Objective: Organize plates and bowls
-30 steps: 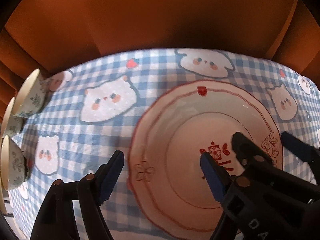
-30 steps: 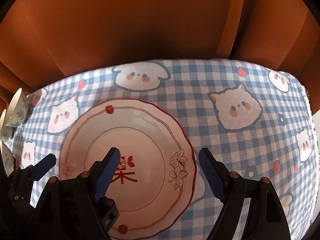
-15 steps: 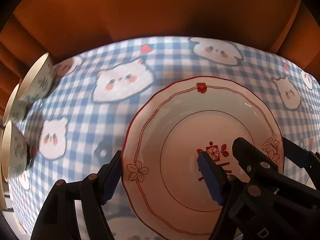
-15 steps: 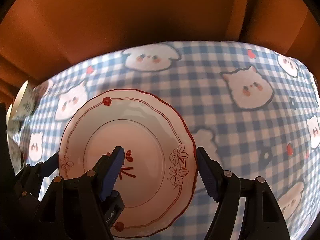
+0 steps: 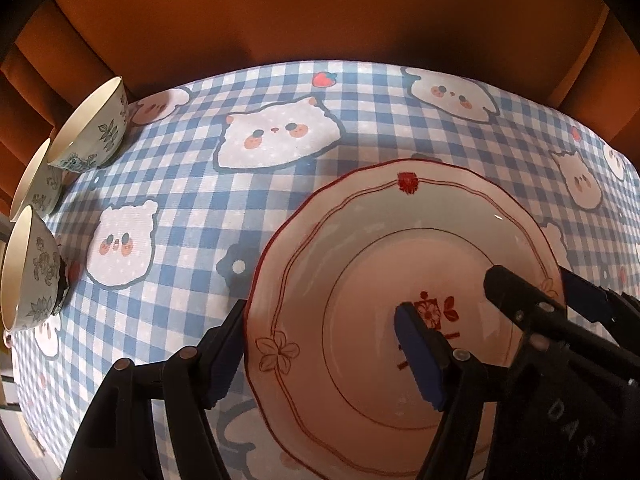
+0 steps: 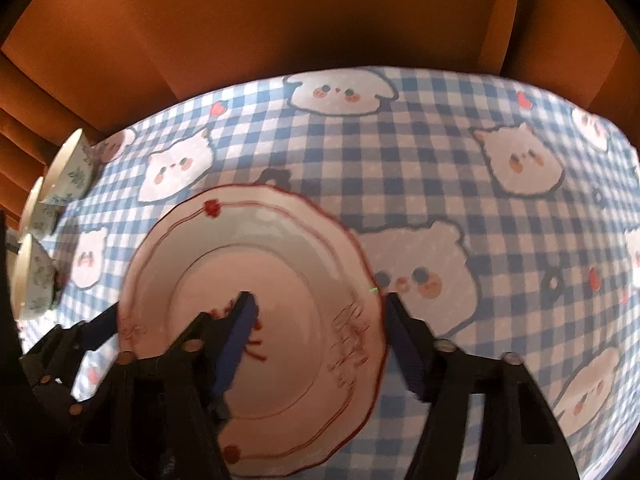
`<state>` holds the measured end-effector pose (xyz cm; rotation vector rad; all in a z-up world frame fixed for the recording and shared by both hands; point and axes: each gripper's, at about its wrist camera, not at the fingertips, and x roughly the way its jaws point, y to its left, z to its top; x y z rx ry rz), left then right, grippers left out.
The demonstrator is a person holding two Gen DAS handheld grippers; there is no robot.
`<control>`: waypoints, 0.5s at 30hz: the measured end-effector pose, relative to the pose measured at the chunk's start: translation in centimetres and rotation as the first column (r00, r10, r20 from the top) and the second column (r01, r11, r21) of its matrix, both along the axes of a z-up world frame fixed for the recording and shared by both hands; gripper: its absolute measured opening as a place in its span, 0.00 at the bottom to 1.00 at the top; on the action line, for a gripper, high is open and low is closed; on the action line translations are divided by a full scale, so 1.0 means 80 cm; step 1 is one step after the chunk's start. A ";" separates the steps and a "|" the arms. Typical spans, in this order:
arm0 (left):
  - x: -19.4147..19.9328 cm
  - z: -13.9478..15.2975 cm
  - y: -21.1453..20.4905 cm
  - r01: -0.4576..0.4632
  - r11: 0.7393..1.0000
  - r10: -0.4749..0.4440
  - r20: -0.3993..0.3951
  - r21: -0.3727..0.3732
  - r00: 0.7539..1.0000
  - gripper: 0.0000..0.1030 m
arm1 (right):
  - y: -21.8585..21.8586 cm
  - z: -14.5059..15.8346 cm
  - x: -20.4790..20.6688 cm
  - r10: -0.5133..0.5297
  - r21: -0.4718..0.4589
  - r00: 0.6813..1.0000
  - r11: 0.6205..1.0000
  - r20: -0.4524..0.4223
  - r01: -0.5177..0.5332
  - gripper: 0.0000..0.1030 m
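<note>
A pink plate (image 5: 360,280) with red trim and flower marks is tilted above the blue checked tablecloth (image 5: 200,200). My left gripper (image 5: 320,348) is open and straddles the plate's left rim, one finger under it and one above. My right gripper (image 6: 320,336) is open and straddles the right rim of the same plate (image 6: 280,264). Three bowls with leaf patterns (image 5: 92,128) stand at the table's left edge, apart from both grippers.
The tablecloth (image 6: 480,208) with animal faces covers the table. An orange-brown wall (image 5: 320,12) rises behind the far edge. The bowls also show at the left in the right wrist view (image 6: 68,172).
The plate has risen off the cloth and tilted between the two grippers. Both views have shifted right and the bowls appear nearer in the left wrist view.
</note>
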<state>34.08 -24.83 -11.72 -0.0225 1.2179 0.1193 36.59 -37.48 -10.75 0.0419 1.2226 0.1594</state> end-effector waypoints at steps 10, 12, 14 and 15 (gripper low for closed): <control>0.003 0.002 -0.003 0.004 1.000 -0.004 0.011 0.025 1.000 0.72 | 0.000 -0.013 0.008 -0.012 -0.014 1.000 1.000 -0.021 0.012 0.51; 0.002 0.007 -0.005 0.005 1.000 -0.006 0.018 0.025 1.000 0.72 | 0.001 -0.010 0.008 -0.020 -0.016 1.000 1.000 -0.021 0.020 0.51; 0.001 0.015 -0.006 0.016 1.000 -0.016 0.029 0.026 0.999 0.72 | 0.000 -0.004 0.007 -0.025 -0.022 1.000 0.999 -0.010 0.025 0.51; 0.000 0.020 -0.006 0.018 0.999 -0.019 0.035 0.027 0.999 0.72 | 0.000 0.001 0.006 -0.031 -0.023 1.000 0.999 -0.005 0.031 0.51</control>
